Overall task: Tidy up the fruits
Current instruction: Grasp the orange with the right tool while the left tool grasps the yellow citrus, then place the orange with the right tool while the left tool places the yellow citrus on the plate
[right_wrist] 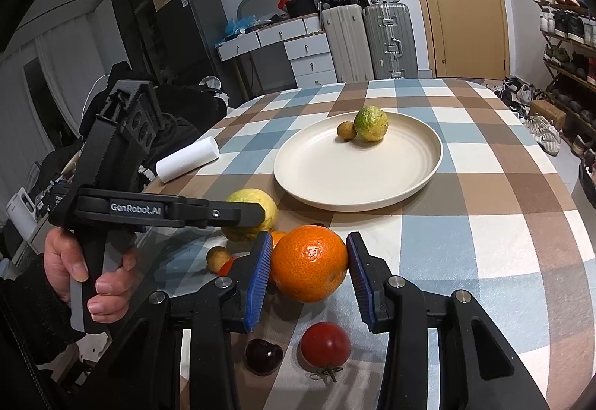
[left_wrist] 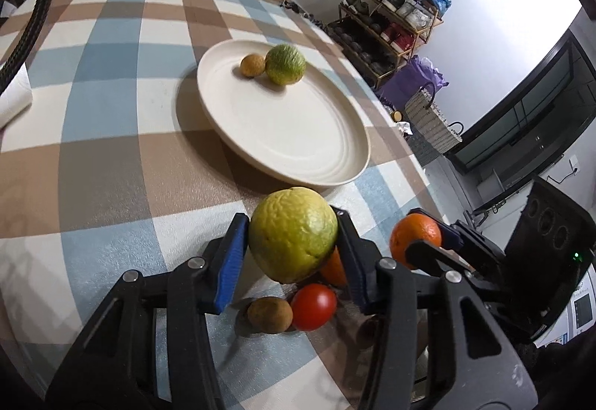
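My left gripper (left_wrist: 292, 240) is shut on a yellow-green guava (left_wrist: 293, 233) and holds it above the checked tablecloth, short of the cream plate (left_wrist: 298, 134). My right gripper (right_wrist: 308, 270) is shut on an orange (right_wrist: 309, 262), also seen in the left wrist view (left_wrist: 413, 236). The plate (right_wrist: 372, 186) holds a small brown longan (right_wrist: 346, 130) and a green guava (right_wrist: 370, 123). On the cloth lie a longan (left_wrist: 269, 315), a red tomato (left_wrist: 313, 305), a second tomato (right_wrist: 325, 343) and a dark cherry (right_wrist: 263, 355).
A white paper roll (right_wrist: 188, 158) lies at the table's left edge. A shoe rack (left_wrist: 391, 22) and bags stand beyond the right edge. Suitcases and drawers stand behind the table. Another orange fruit (left_wrist: 333, 266) sits partly hidden under the held guava.
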`<action>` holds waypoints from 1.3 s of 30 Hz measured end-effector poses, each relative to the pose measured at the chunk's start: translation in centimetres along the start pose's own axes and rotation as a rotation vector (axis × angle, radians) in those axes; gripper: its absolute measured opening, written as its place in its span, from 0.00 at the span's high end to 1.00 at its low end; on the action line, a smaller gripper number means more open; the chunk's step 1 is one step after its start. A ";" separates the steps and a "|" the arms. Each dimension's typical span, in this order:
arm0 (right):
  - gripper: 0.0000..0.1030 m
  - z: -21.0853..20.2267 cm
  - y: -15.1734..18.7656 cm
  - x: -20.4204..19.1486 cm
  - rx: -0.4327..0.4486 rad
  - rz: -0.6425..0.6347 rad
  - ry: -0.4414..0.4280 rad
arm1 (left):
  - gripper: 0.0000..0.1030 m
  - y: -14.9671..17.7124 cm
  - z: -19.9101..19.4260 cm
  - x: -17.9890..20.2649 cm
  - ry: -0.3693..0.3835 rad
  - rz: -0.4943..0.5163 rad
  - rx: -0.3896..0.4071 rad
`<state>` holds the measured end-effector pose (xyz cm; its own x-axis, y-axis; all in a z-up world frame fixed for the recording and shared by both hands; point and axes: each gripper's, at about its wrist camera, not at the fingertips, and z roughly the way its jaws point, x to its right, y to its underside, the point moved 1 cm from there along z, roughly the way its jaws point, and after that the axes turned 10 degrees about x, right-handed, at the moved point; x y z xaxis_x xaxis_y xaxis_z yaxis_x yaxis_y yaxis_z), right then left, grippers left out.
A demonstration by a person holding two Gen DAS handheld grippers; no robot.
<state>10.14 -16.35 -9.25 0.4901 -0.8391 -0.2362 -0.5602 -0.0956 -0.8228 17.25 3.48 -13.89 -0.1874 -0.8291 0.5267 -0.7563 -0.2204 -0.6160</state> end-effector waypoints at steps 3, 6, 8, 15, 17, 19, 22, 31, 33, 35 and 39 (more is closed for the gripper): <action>0.60 0.0 -0.5 0.2 0.008 0.006 -0.004 | 0.56 -0.8 -0.9 0.4 0.007 0.008 0.021; 0.60 -0.1 -1.5 0.9 0.028 0.022 -0.010 | 0.56 -2.0 -1.7 0.8 0.003 0.025 0.050; 0.60 -0.1 -2.3 1.3 0.039 0.029 -0.012 | 0.56 -3.2 -2.1 1.2 -0.005 0.039 0.070; 0.60 0.9 -6.7 3.6 0.079 0.058 -0.035 | 0.56 -7.3 -2.1 1.9 -0.040 0.071 0.118; 0.60 1.5 -7.8 4.2 0.081 0.056 -0.031 | 0.56 -8.3 -1.6 1.9 -0.046 0.074 0.121; 0.60 2.5 -8.8 4.8 0.074 0.035 -0.008 | 0.56 -9.5 -1.0 1.8 -0.077 0.091 0.127; 0.60 4.3 -10.3 6.0 0.057 0.021 0.008 | 0.56 -10.9 0.2 1.1 -0.101 0.085 0.136; 0.60 10.0 -12.6 10.0 0.008 0.063 0.005 | 0.56 -13.4 5.7 -1.0 -0.129 0.086 0.082; 0.60 11.5 -12.5 10.6 -0.014 0.066 0.006 | 0.56 -13.3 7.1 -1.4 -0.132 0.091 0.060; 0.60 12.6 -12.4 11.0 -0.029 0.064 0.007 | 0.56 -13.0 7.9 -1.6 -0.132 0.099 0.044; 0.60 14.3 -11.9 11.7 -0.052 0.067 0.017 | 0.56 -12.6 9.3 -1.8 -0.140 0.114 0.025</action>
<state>32.06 -17.40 -9.60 0.4393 -0.8534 -0.2806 -0.6252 -0.0661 -0.7777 32.90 2.98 -12.55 -0.1806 -0.9126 0.3669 -0.7192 -0.1319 -0.6822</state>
